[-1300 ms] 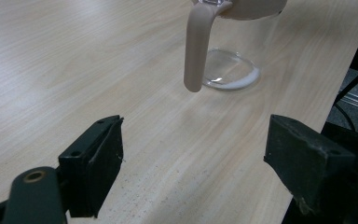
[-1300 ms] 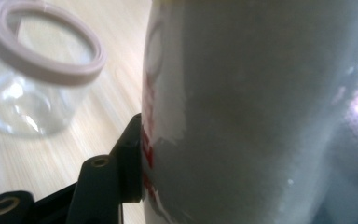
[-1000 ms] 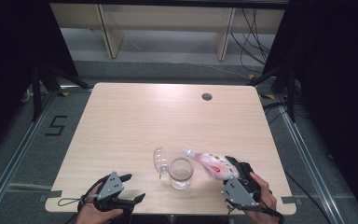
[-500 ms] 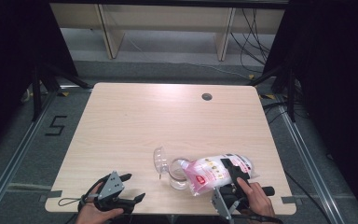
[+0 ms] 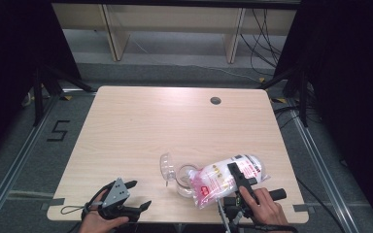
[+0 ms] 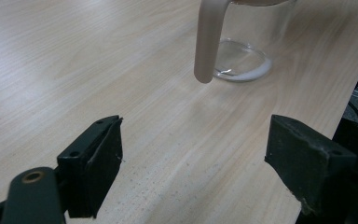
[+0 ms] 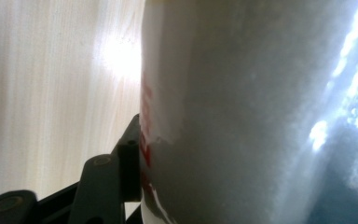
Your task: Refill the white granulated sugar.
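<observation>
A clear glass jar (image 5: 185, 178) stands near the table's front edge, its hinged lid (image 5: 165, 166) swung open to the left. My right gripper (image 5: 239, 178) is shut on a white plastic bag with red print (image 5: 226, 178), held tilted with its lower end over the jar's mouth. The bag (image 7: 261, 112) presses against the jaw in the right gripper view. My left gripper (image 5: 135, 195) rests open at the front left of the table. In the left gripper view the jar (image 6: 244, 46) and its pale clasp (image 6: 207, 42) are ahead of the open jaws.
The wooden table (image 5: 145, 126) has a round cable hole (image 5: 215, 100) at the back right. Shelving and cables lie beyond the far edge. A floor marking "5" (image 5: 58, 130) sits to the left.
My right gripper has lifted the bag and swung it left, so its lower end now hangs over the jar's mouth. The left gripper has stayed put.
</observation>
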Motion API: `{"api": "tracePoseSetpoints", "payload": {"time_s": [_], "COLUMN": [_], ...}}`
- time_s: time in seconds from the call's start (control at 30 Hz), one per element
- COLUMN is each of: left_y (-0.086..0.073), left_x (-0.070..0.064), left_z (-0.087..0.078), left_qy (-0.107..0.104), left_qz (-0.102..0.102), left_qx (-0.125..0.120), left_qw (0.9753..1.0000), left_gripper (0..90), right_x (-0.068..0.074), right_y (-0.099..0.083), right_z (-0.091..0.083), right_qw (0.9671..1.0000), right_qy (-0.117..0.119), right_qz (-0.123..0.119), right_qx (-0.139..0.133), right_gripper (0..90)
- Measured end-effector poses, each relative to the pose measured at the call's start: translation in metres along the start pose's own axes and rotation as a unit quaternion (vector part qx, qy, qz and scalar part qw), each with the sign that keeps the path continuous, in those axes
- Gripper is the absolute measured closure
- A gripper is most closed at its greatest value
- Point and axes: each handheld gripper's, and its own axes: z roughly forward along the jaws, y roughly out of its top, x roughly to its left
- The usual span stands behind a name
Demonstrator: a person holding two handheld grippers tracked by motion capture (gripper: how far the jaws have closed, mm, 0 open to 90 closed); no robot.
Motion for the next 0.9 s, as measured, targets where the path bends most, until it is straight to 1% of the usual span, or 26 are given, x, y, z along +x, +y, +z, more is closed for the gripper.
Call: {"api": "tracePoseSetpoints", "payload": {"time_s": [0.03, 0.07, 0.1, 0.13, 0.17, 0.2, 0.23, 0.27, 0.3, 0.33, 0.37, 0.4, 0.43, 0.47, 0.5, 0.53, 0.57, 0.6, 0.63, 0.67, 0.73, 0.77, 0.8, 0.83, 0.9], "left_y": [0.0, -0.0001, 0.0, 0.0, 0.0001, 0.0003, 0.0003, 0.0003, 0.0006, 0.0005, 0.0006, 0.0005, 0.0004, 0.0003, 0.0002, 0.0003, 0.0004, 0.0004, 0.0004, 0.0004, 0.0003, 0.0005, 0.0006, 0.0012, 0.0009], "left_x": [0.0, -0.0002, 0.0007, 0.0013, 0.001, 0.0012, 0.0012, 0.0011, 0.0014, 0.0009, 0.0014, -0.0002, -0.0006, -0.0007, -0.0007, -0.0007, -0.0006, 0.0003, 0.0007, 0.0005, -0.0001, -0.0003, -0.0006, 0.0003, -0.0004], "left_z": [0.0, 0.0002, -0.0004, -0.0003, -0.0006, -0.0008, -0.0006, -0.0007, -0.0013, -0.0011, -0.0013, -0.0006, -0.0007, -0.0007, -0.0008, -0.0009, -0.0009, -0.0005, -0.0008, -0.0009, -0.0004, -0.0006, -0.0004, -0.0013, -0.0009], "left_qy": [0.0, 0.0, 0.001, 0.001, -0.001, 0.001, 0.0, 0.0, 0.001, 0.002, 0.003, 0.001, 0.001, 0.001, 0.001, 0.001, 0.001, -0.001, 0.002, 0.003, -0.003, -0.002, -0.005, -0.008, -0.005], "left_qz": [0.0, -0.002, 0.003, 0.006, 0.003, 0.004, 0.004, 0.003, 0.007, 0.006, 0.009, 0.003, 0.0, 0.001, 0.001, 0.001, 0.001, 0.004, 0.006, 0.006, 0.001, 0.002, 0.001, 0.007, 0.006], "left_qx": [0.0, -0.002, 0.002, 0.0, 0.0, 0.0, -0.001, 0.0, 0.004, 0.002, 0.006, -0.002, 0.0, 0.001, 0.002, 0.001, 0.0, -0.001, 0.002, 0.003, -0.002, -0.003, -0.007, -0.003, -0.006], "left_qw": [1.0, 1.0, 1.0, 1.0, 1.0, 1.0, 1.0, 1.0, 1.0, 1.0, 0.9999, 1.0, 1.0, 1.0, 1.0, 1.0, 1.0, 1.0, 1.0, 1.0, 1.0, 1.0, 1.0, 0.9999, 0.9999], "left_gripper": [18.4, 18.4, 18.3, 18.3, 18.3, 18.3, 18.3, 18.3, 18.3, 18.3, 18.2, 18.2, 18.2, 18.2, 18.2, 18.2, 18.2, 18.2, 18.2, 18.2, 18.2, 18.0, 18.0, 18.0, 18.0], "right_x": [0.0, 0.0, -0.0002, 0.0001, -0.0015, 0.0025, 0.0025, 0.0002, -0.0004, -0.0013, -0.0038, -0.001, 0.0, -0.0003, -0.0025, -0.0007, -0.0018, 0.0005, -0.0005, 0.0005, -0.001, -0.0021, -0.0022, -0.0002, -0.0012], "right_y": [0.0, 0.0004, 0.0002, 0.0004, 0.0008, 0.0006, 0.0007, 0.0009, 0.0014, 0.0011, 0.0017, 0.0014, 0.0012, 0.0009, 0.001, 0.0001, -0.0004, -0.0015, -0.0015, -0.0016, -0.0012, -0.0009, -0.0008, -0.0014, -0.0015], "right_z": [0.0, -0.0005, 0.0003, 0.0006, 0.0018, 0.001, 0.0014, 0.002, 0.0015, 0.0026, 0.0025, 0.0013, 0.0016, 0.0022, 0.0037, 0.004, 0.0049, 0.005, 0.0049, 0.0047, 0.0042, 0.0042, 0.0041, 0.0039, 0.0035], "right_qw": [1.0, 0.9999, 0.9999, 0.9999, 0.9999, 0.9998, 0.9999, 0.9998, 0.9997, 0.9996, 0.9991, 0.9996, 0.9997, 0.9996, 0.9989, 0.9992, 0.9989, 0.9994, 0.9991, 0.9992, 0.9986, 0.9982, 0.9983, 0.999, 0.9988], "right_qy": [0.0, 0.009, 0.011, 0.013, 0.008, 0.012, 0.011, 0.011, 0.011, 0.001, 0.004, 0.01, 0.01, 0.011, 0.009, 0.009, 0.006, 0.008, 0.008, 0.01, 0.007, 0.006, 0.006, 0.005, 0.006], "right_qz": [0.0, -0.001, -0.004, 0.0, -0.015, 0.011, 0.008, -0.015, -0.017, -0.028, -0.041, -0.02, -0.014, -0.019, -0.043, -0.033, -0.044, -0.028, -0.038, -0.032, -0.049, -0.057, -0.056, -0.042, -0.046], "right_qx": [0.0, 0.005, 0.001, 0.002, -0.003, 0.008, 0.009, 0.008, 0.014, 0.003, 0.005, 0.017, 0.019, 0.02, 0.016, 0.019, 0.015, 0.018, 0.019, 0.022, 0.02, 0.018, 0.018, 0.018, 0.018], "right_gripper": [47.9, 47.9, 48.0, 48.0, 48.1, 48.1, 48.2, 48.2, 48.2, 48.3, 48.3, 48.3, 48.4, 48.4, 48.4, 48.5, 48.5, 48.5, 48.6, 48.6, 48.6, 48.7, 48.7, 48.7, 48.8]}}
